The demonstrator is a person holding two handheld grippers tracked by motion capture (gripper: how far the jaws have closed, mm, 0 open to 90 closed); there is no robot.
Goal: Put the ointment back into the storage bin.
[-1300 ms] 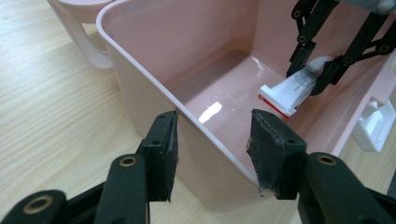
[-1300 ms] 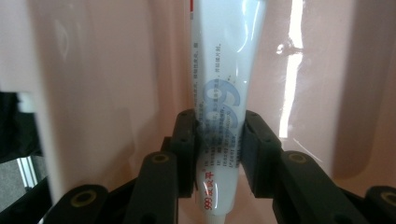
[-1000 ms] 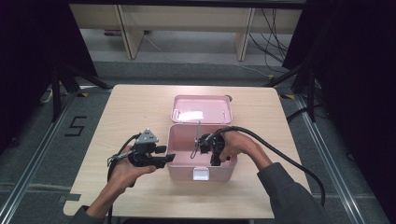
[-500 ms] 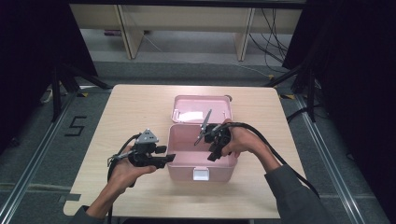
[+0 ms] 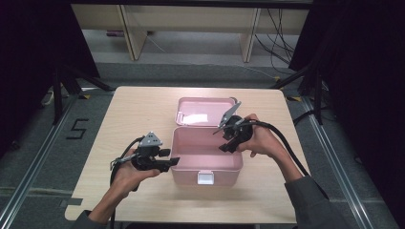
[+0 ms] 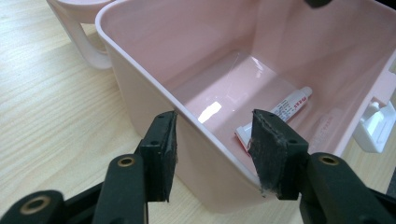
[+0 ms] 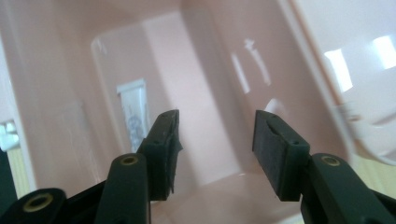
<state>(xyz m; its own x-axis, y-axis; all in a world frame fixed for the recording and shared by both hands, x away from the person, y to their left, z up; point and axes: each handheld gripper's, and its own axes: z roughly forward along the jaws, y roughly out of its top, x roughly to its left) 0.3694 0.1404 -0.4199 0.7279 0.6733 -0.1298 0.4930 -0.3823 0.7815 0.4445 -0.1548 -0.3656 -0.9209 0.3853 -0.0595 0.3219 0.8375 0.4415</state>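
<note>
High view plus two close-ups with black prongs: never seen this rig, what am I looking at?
No robot arm here: a person at a wooden table holds a hand-operated gripper in each hand. The high view is a fixed camera above, looking down; the left gripper and right gripper show there. The other two pictures come from cameras riding on each gripper, looking along its two black fingers.

On the table stands a pink box with its lid swung open behind it. Inside lies a small white tube.

The left gripper's fingers straddle the box's wall; whether they press it, I cannot tell. The right gripper's fingers have just been opening and hold nothing, standing above the inside of the box.
</note>
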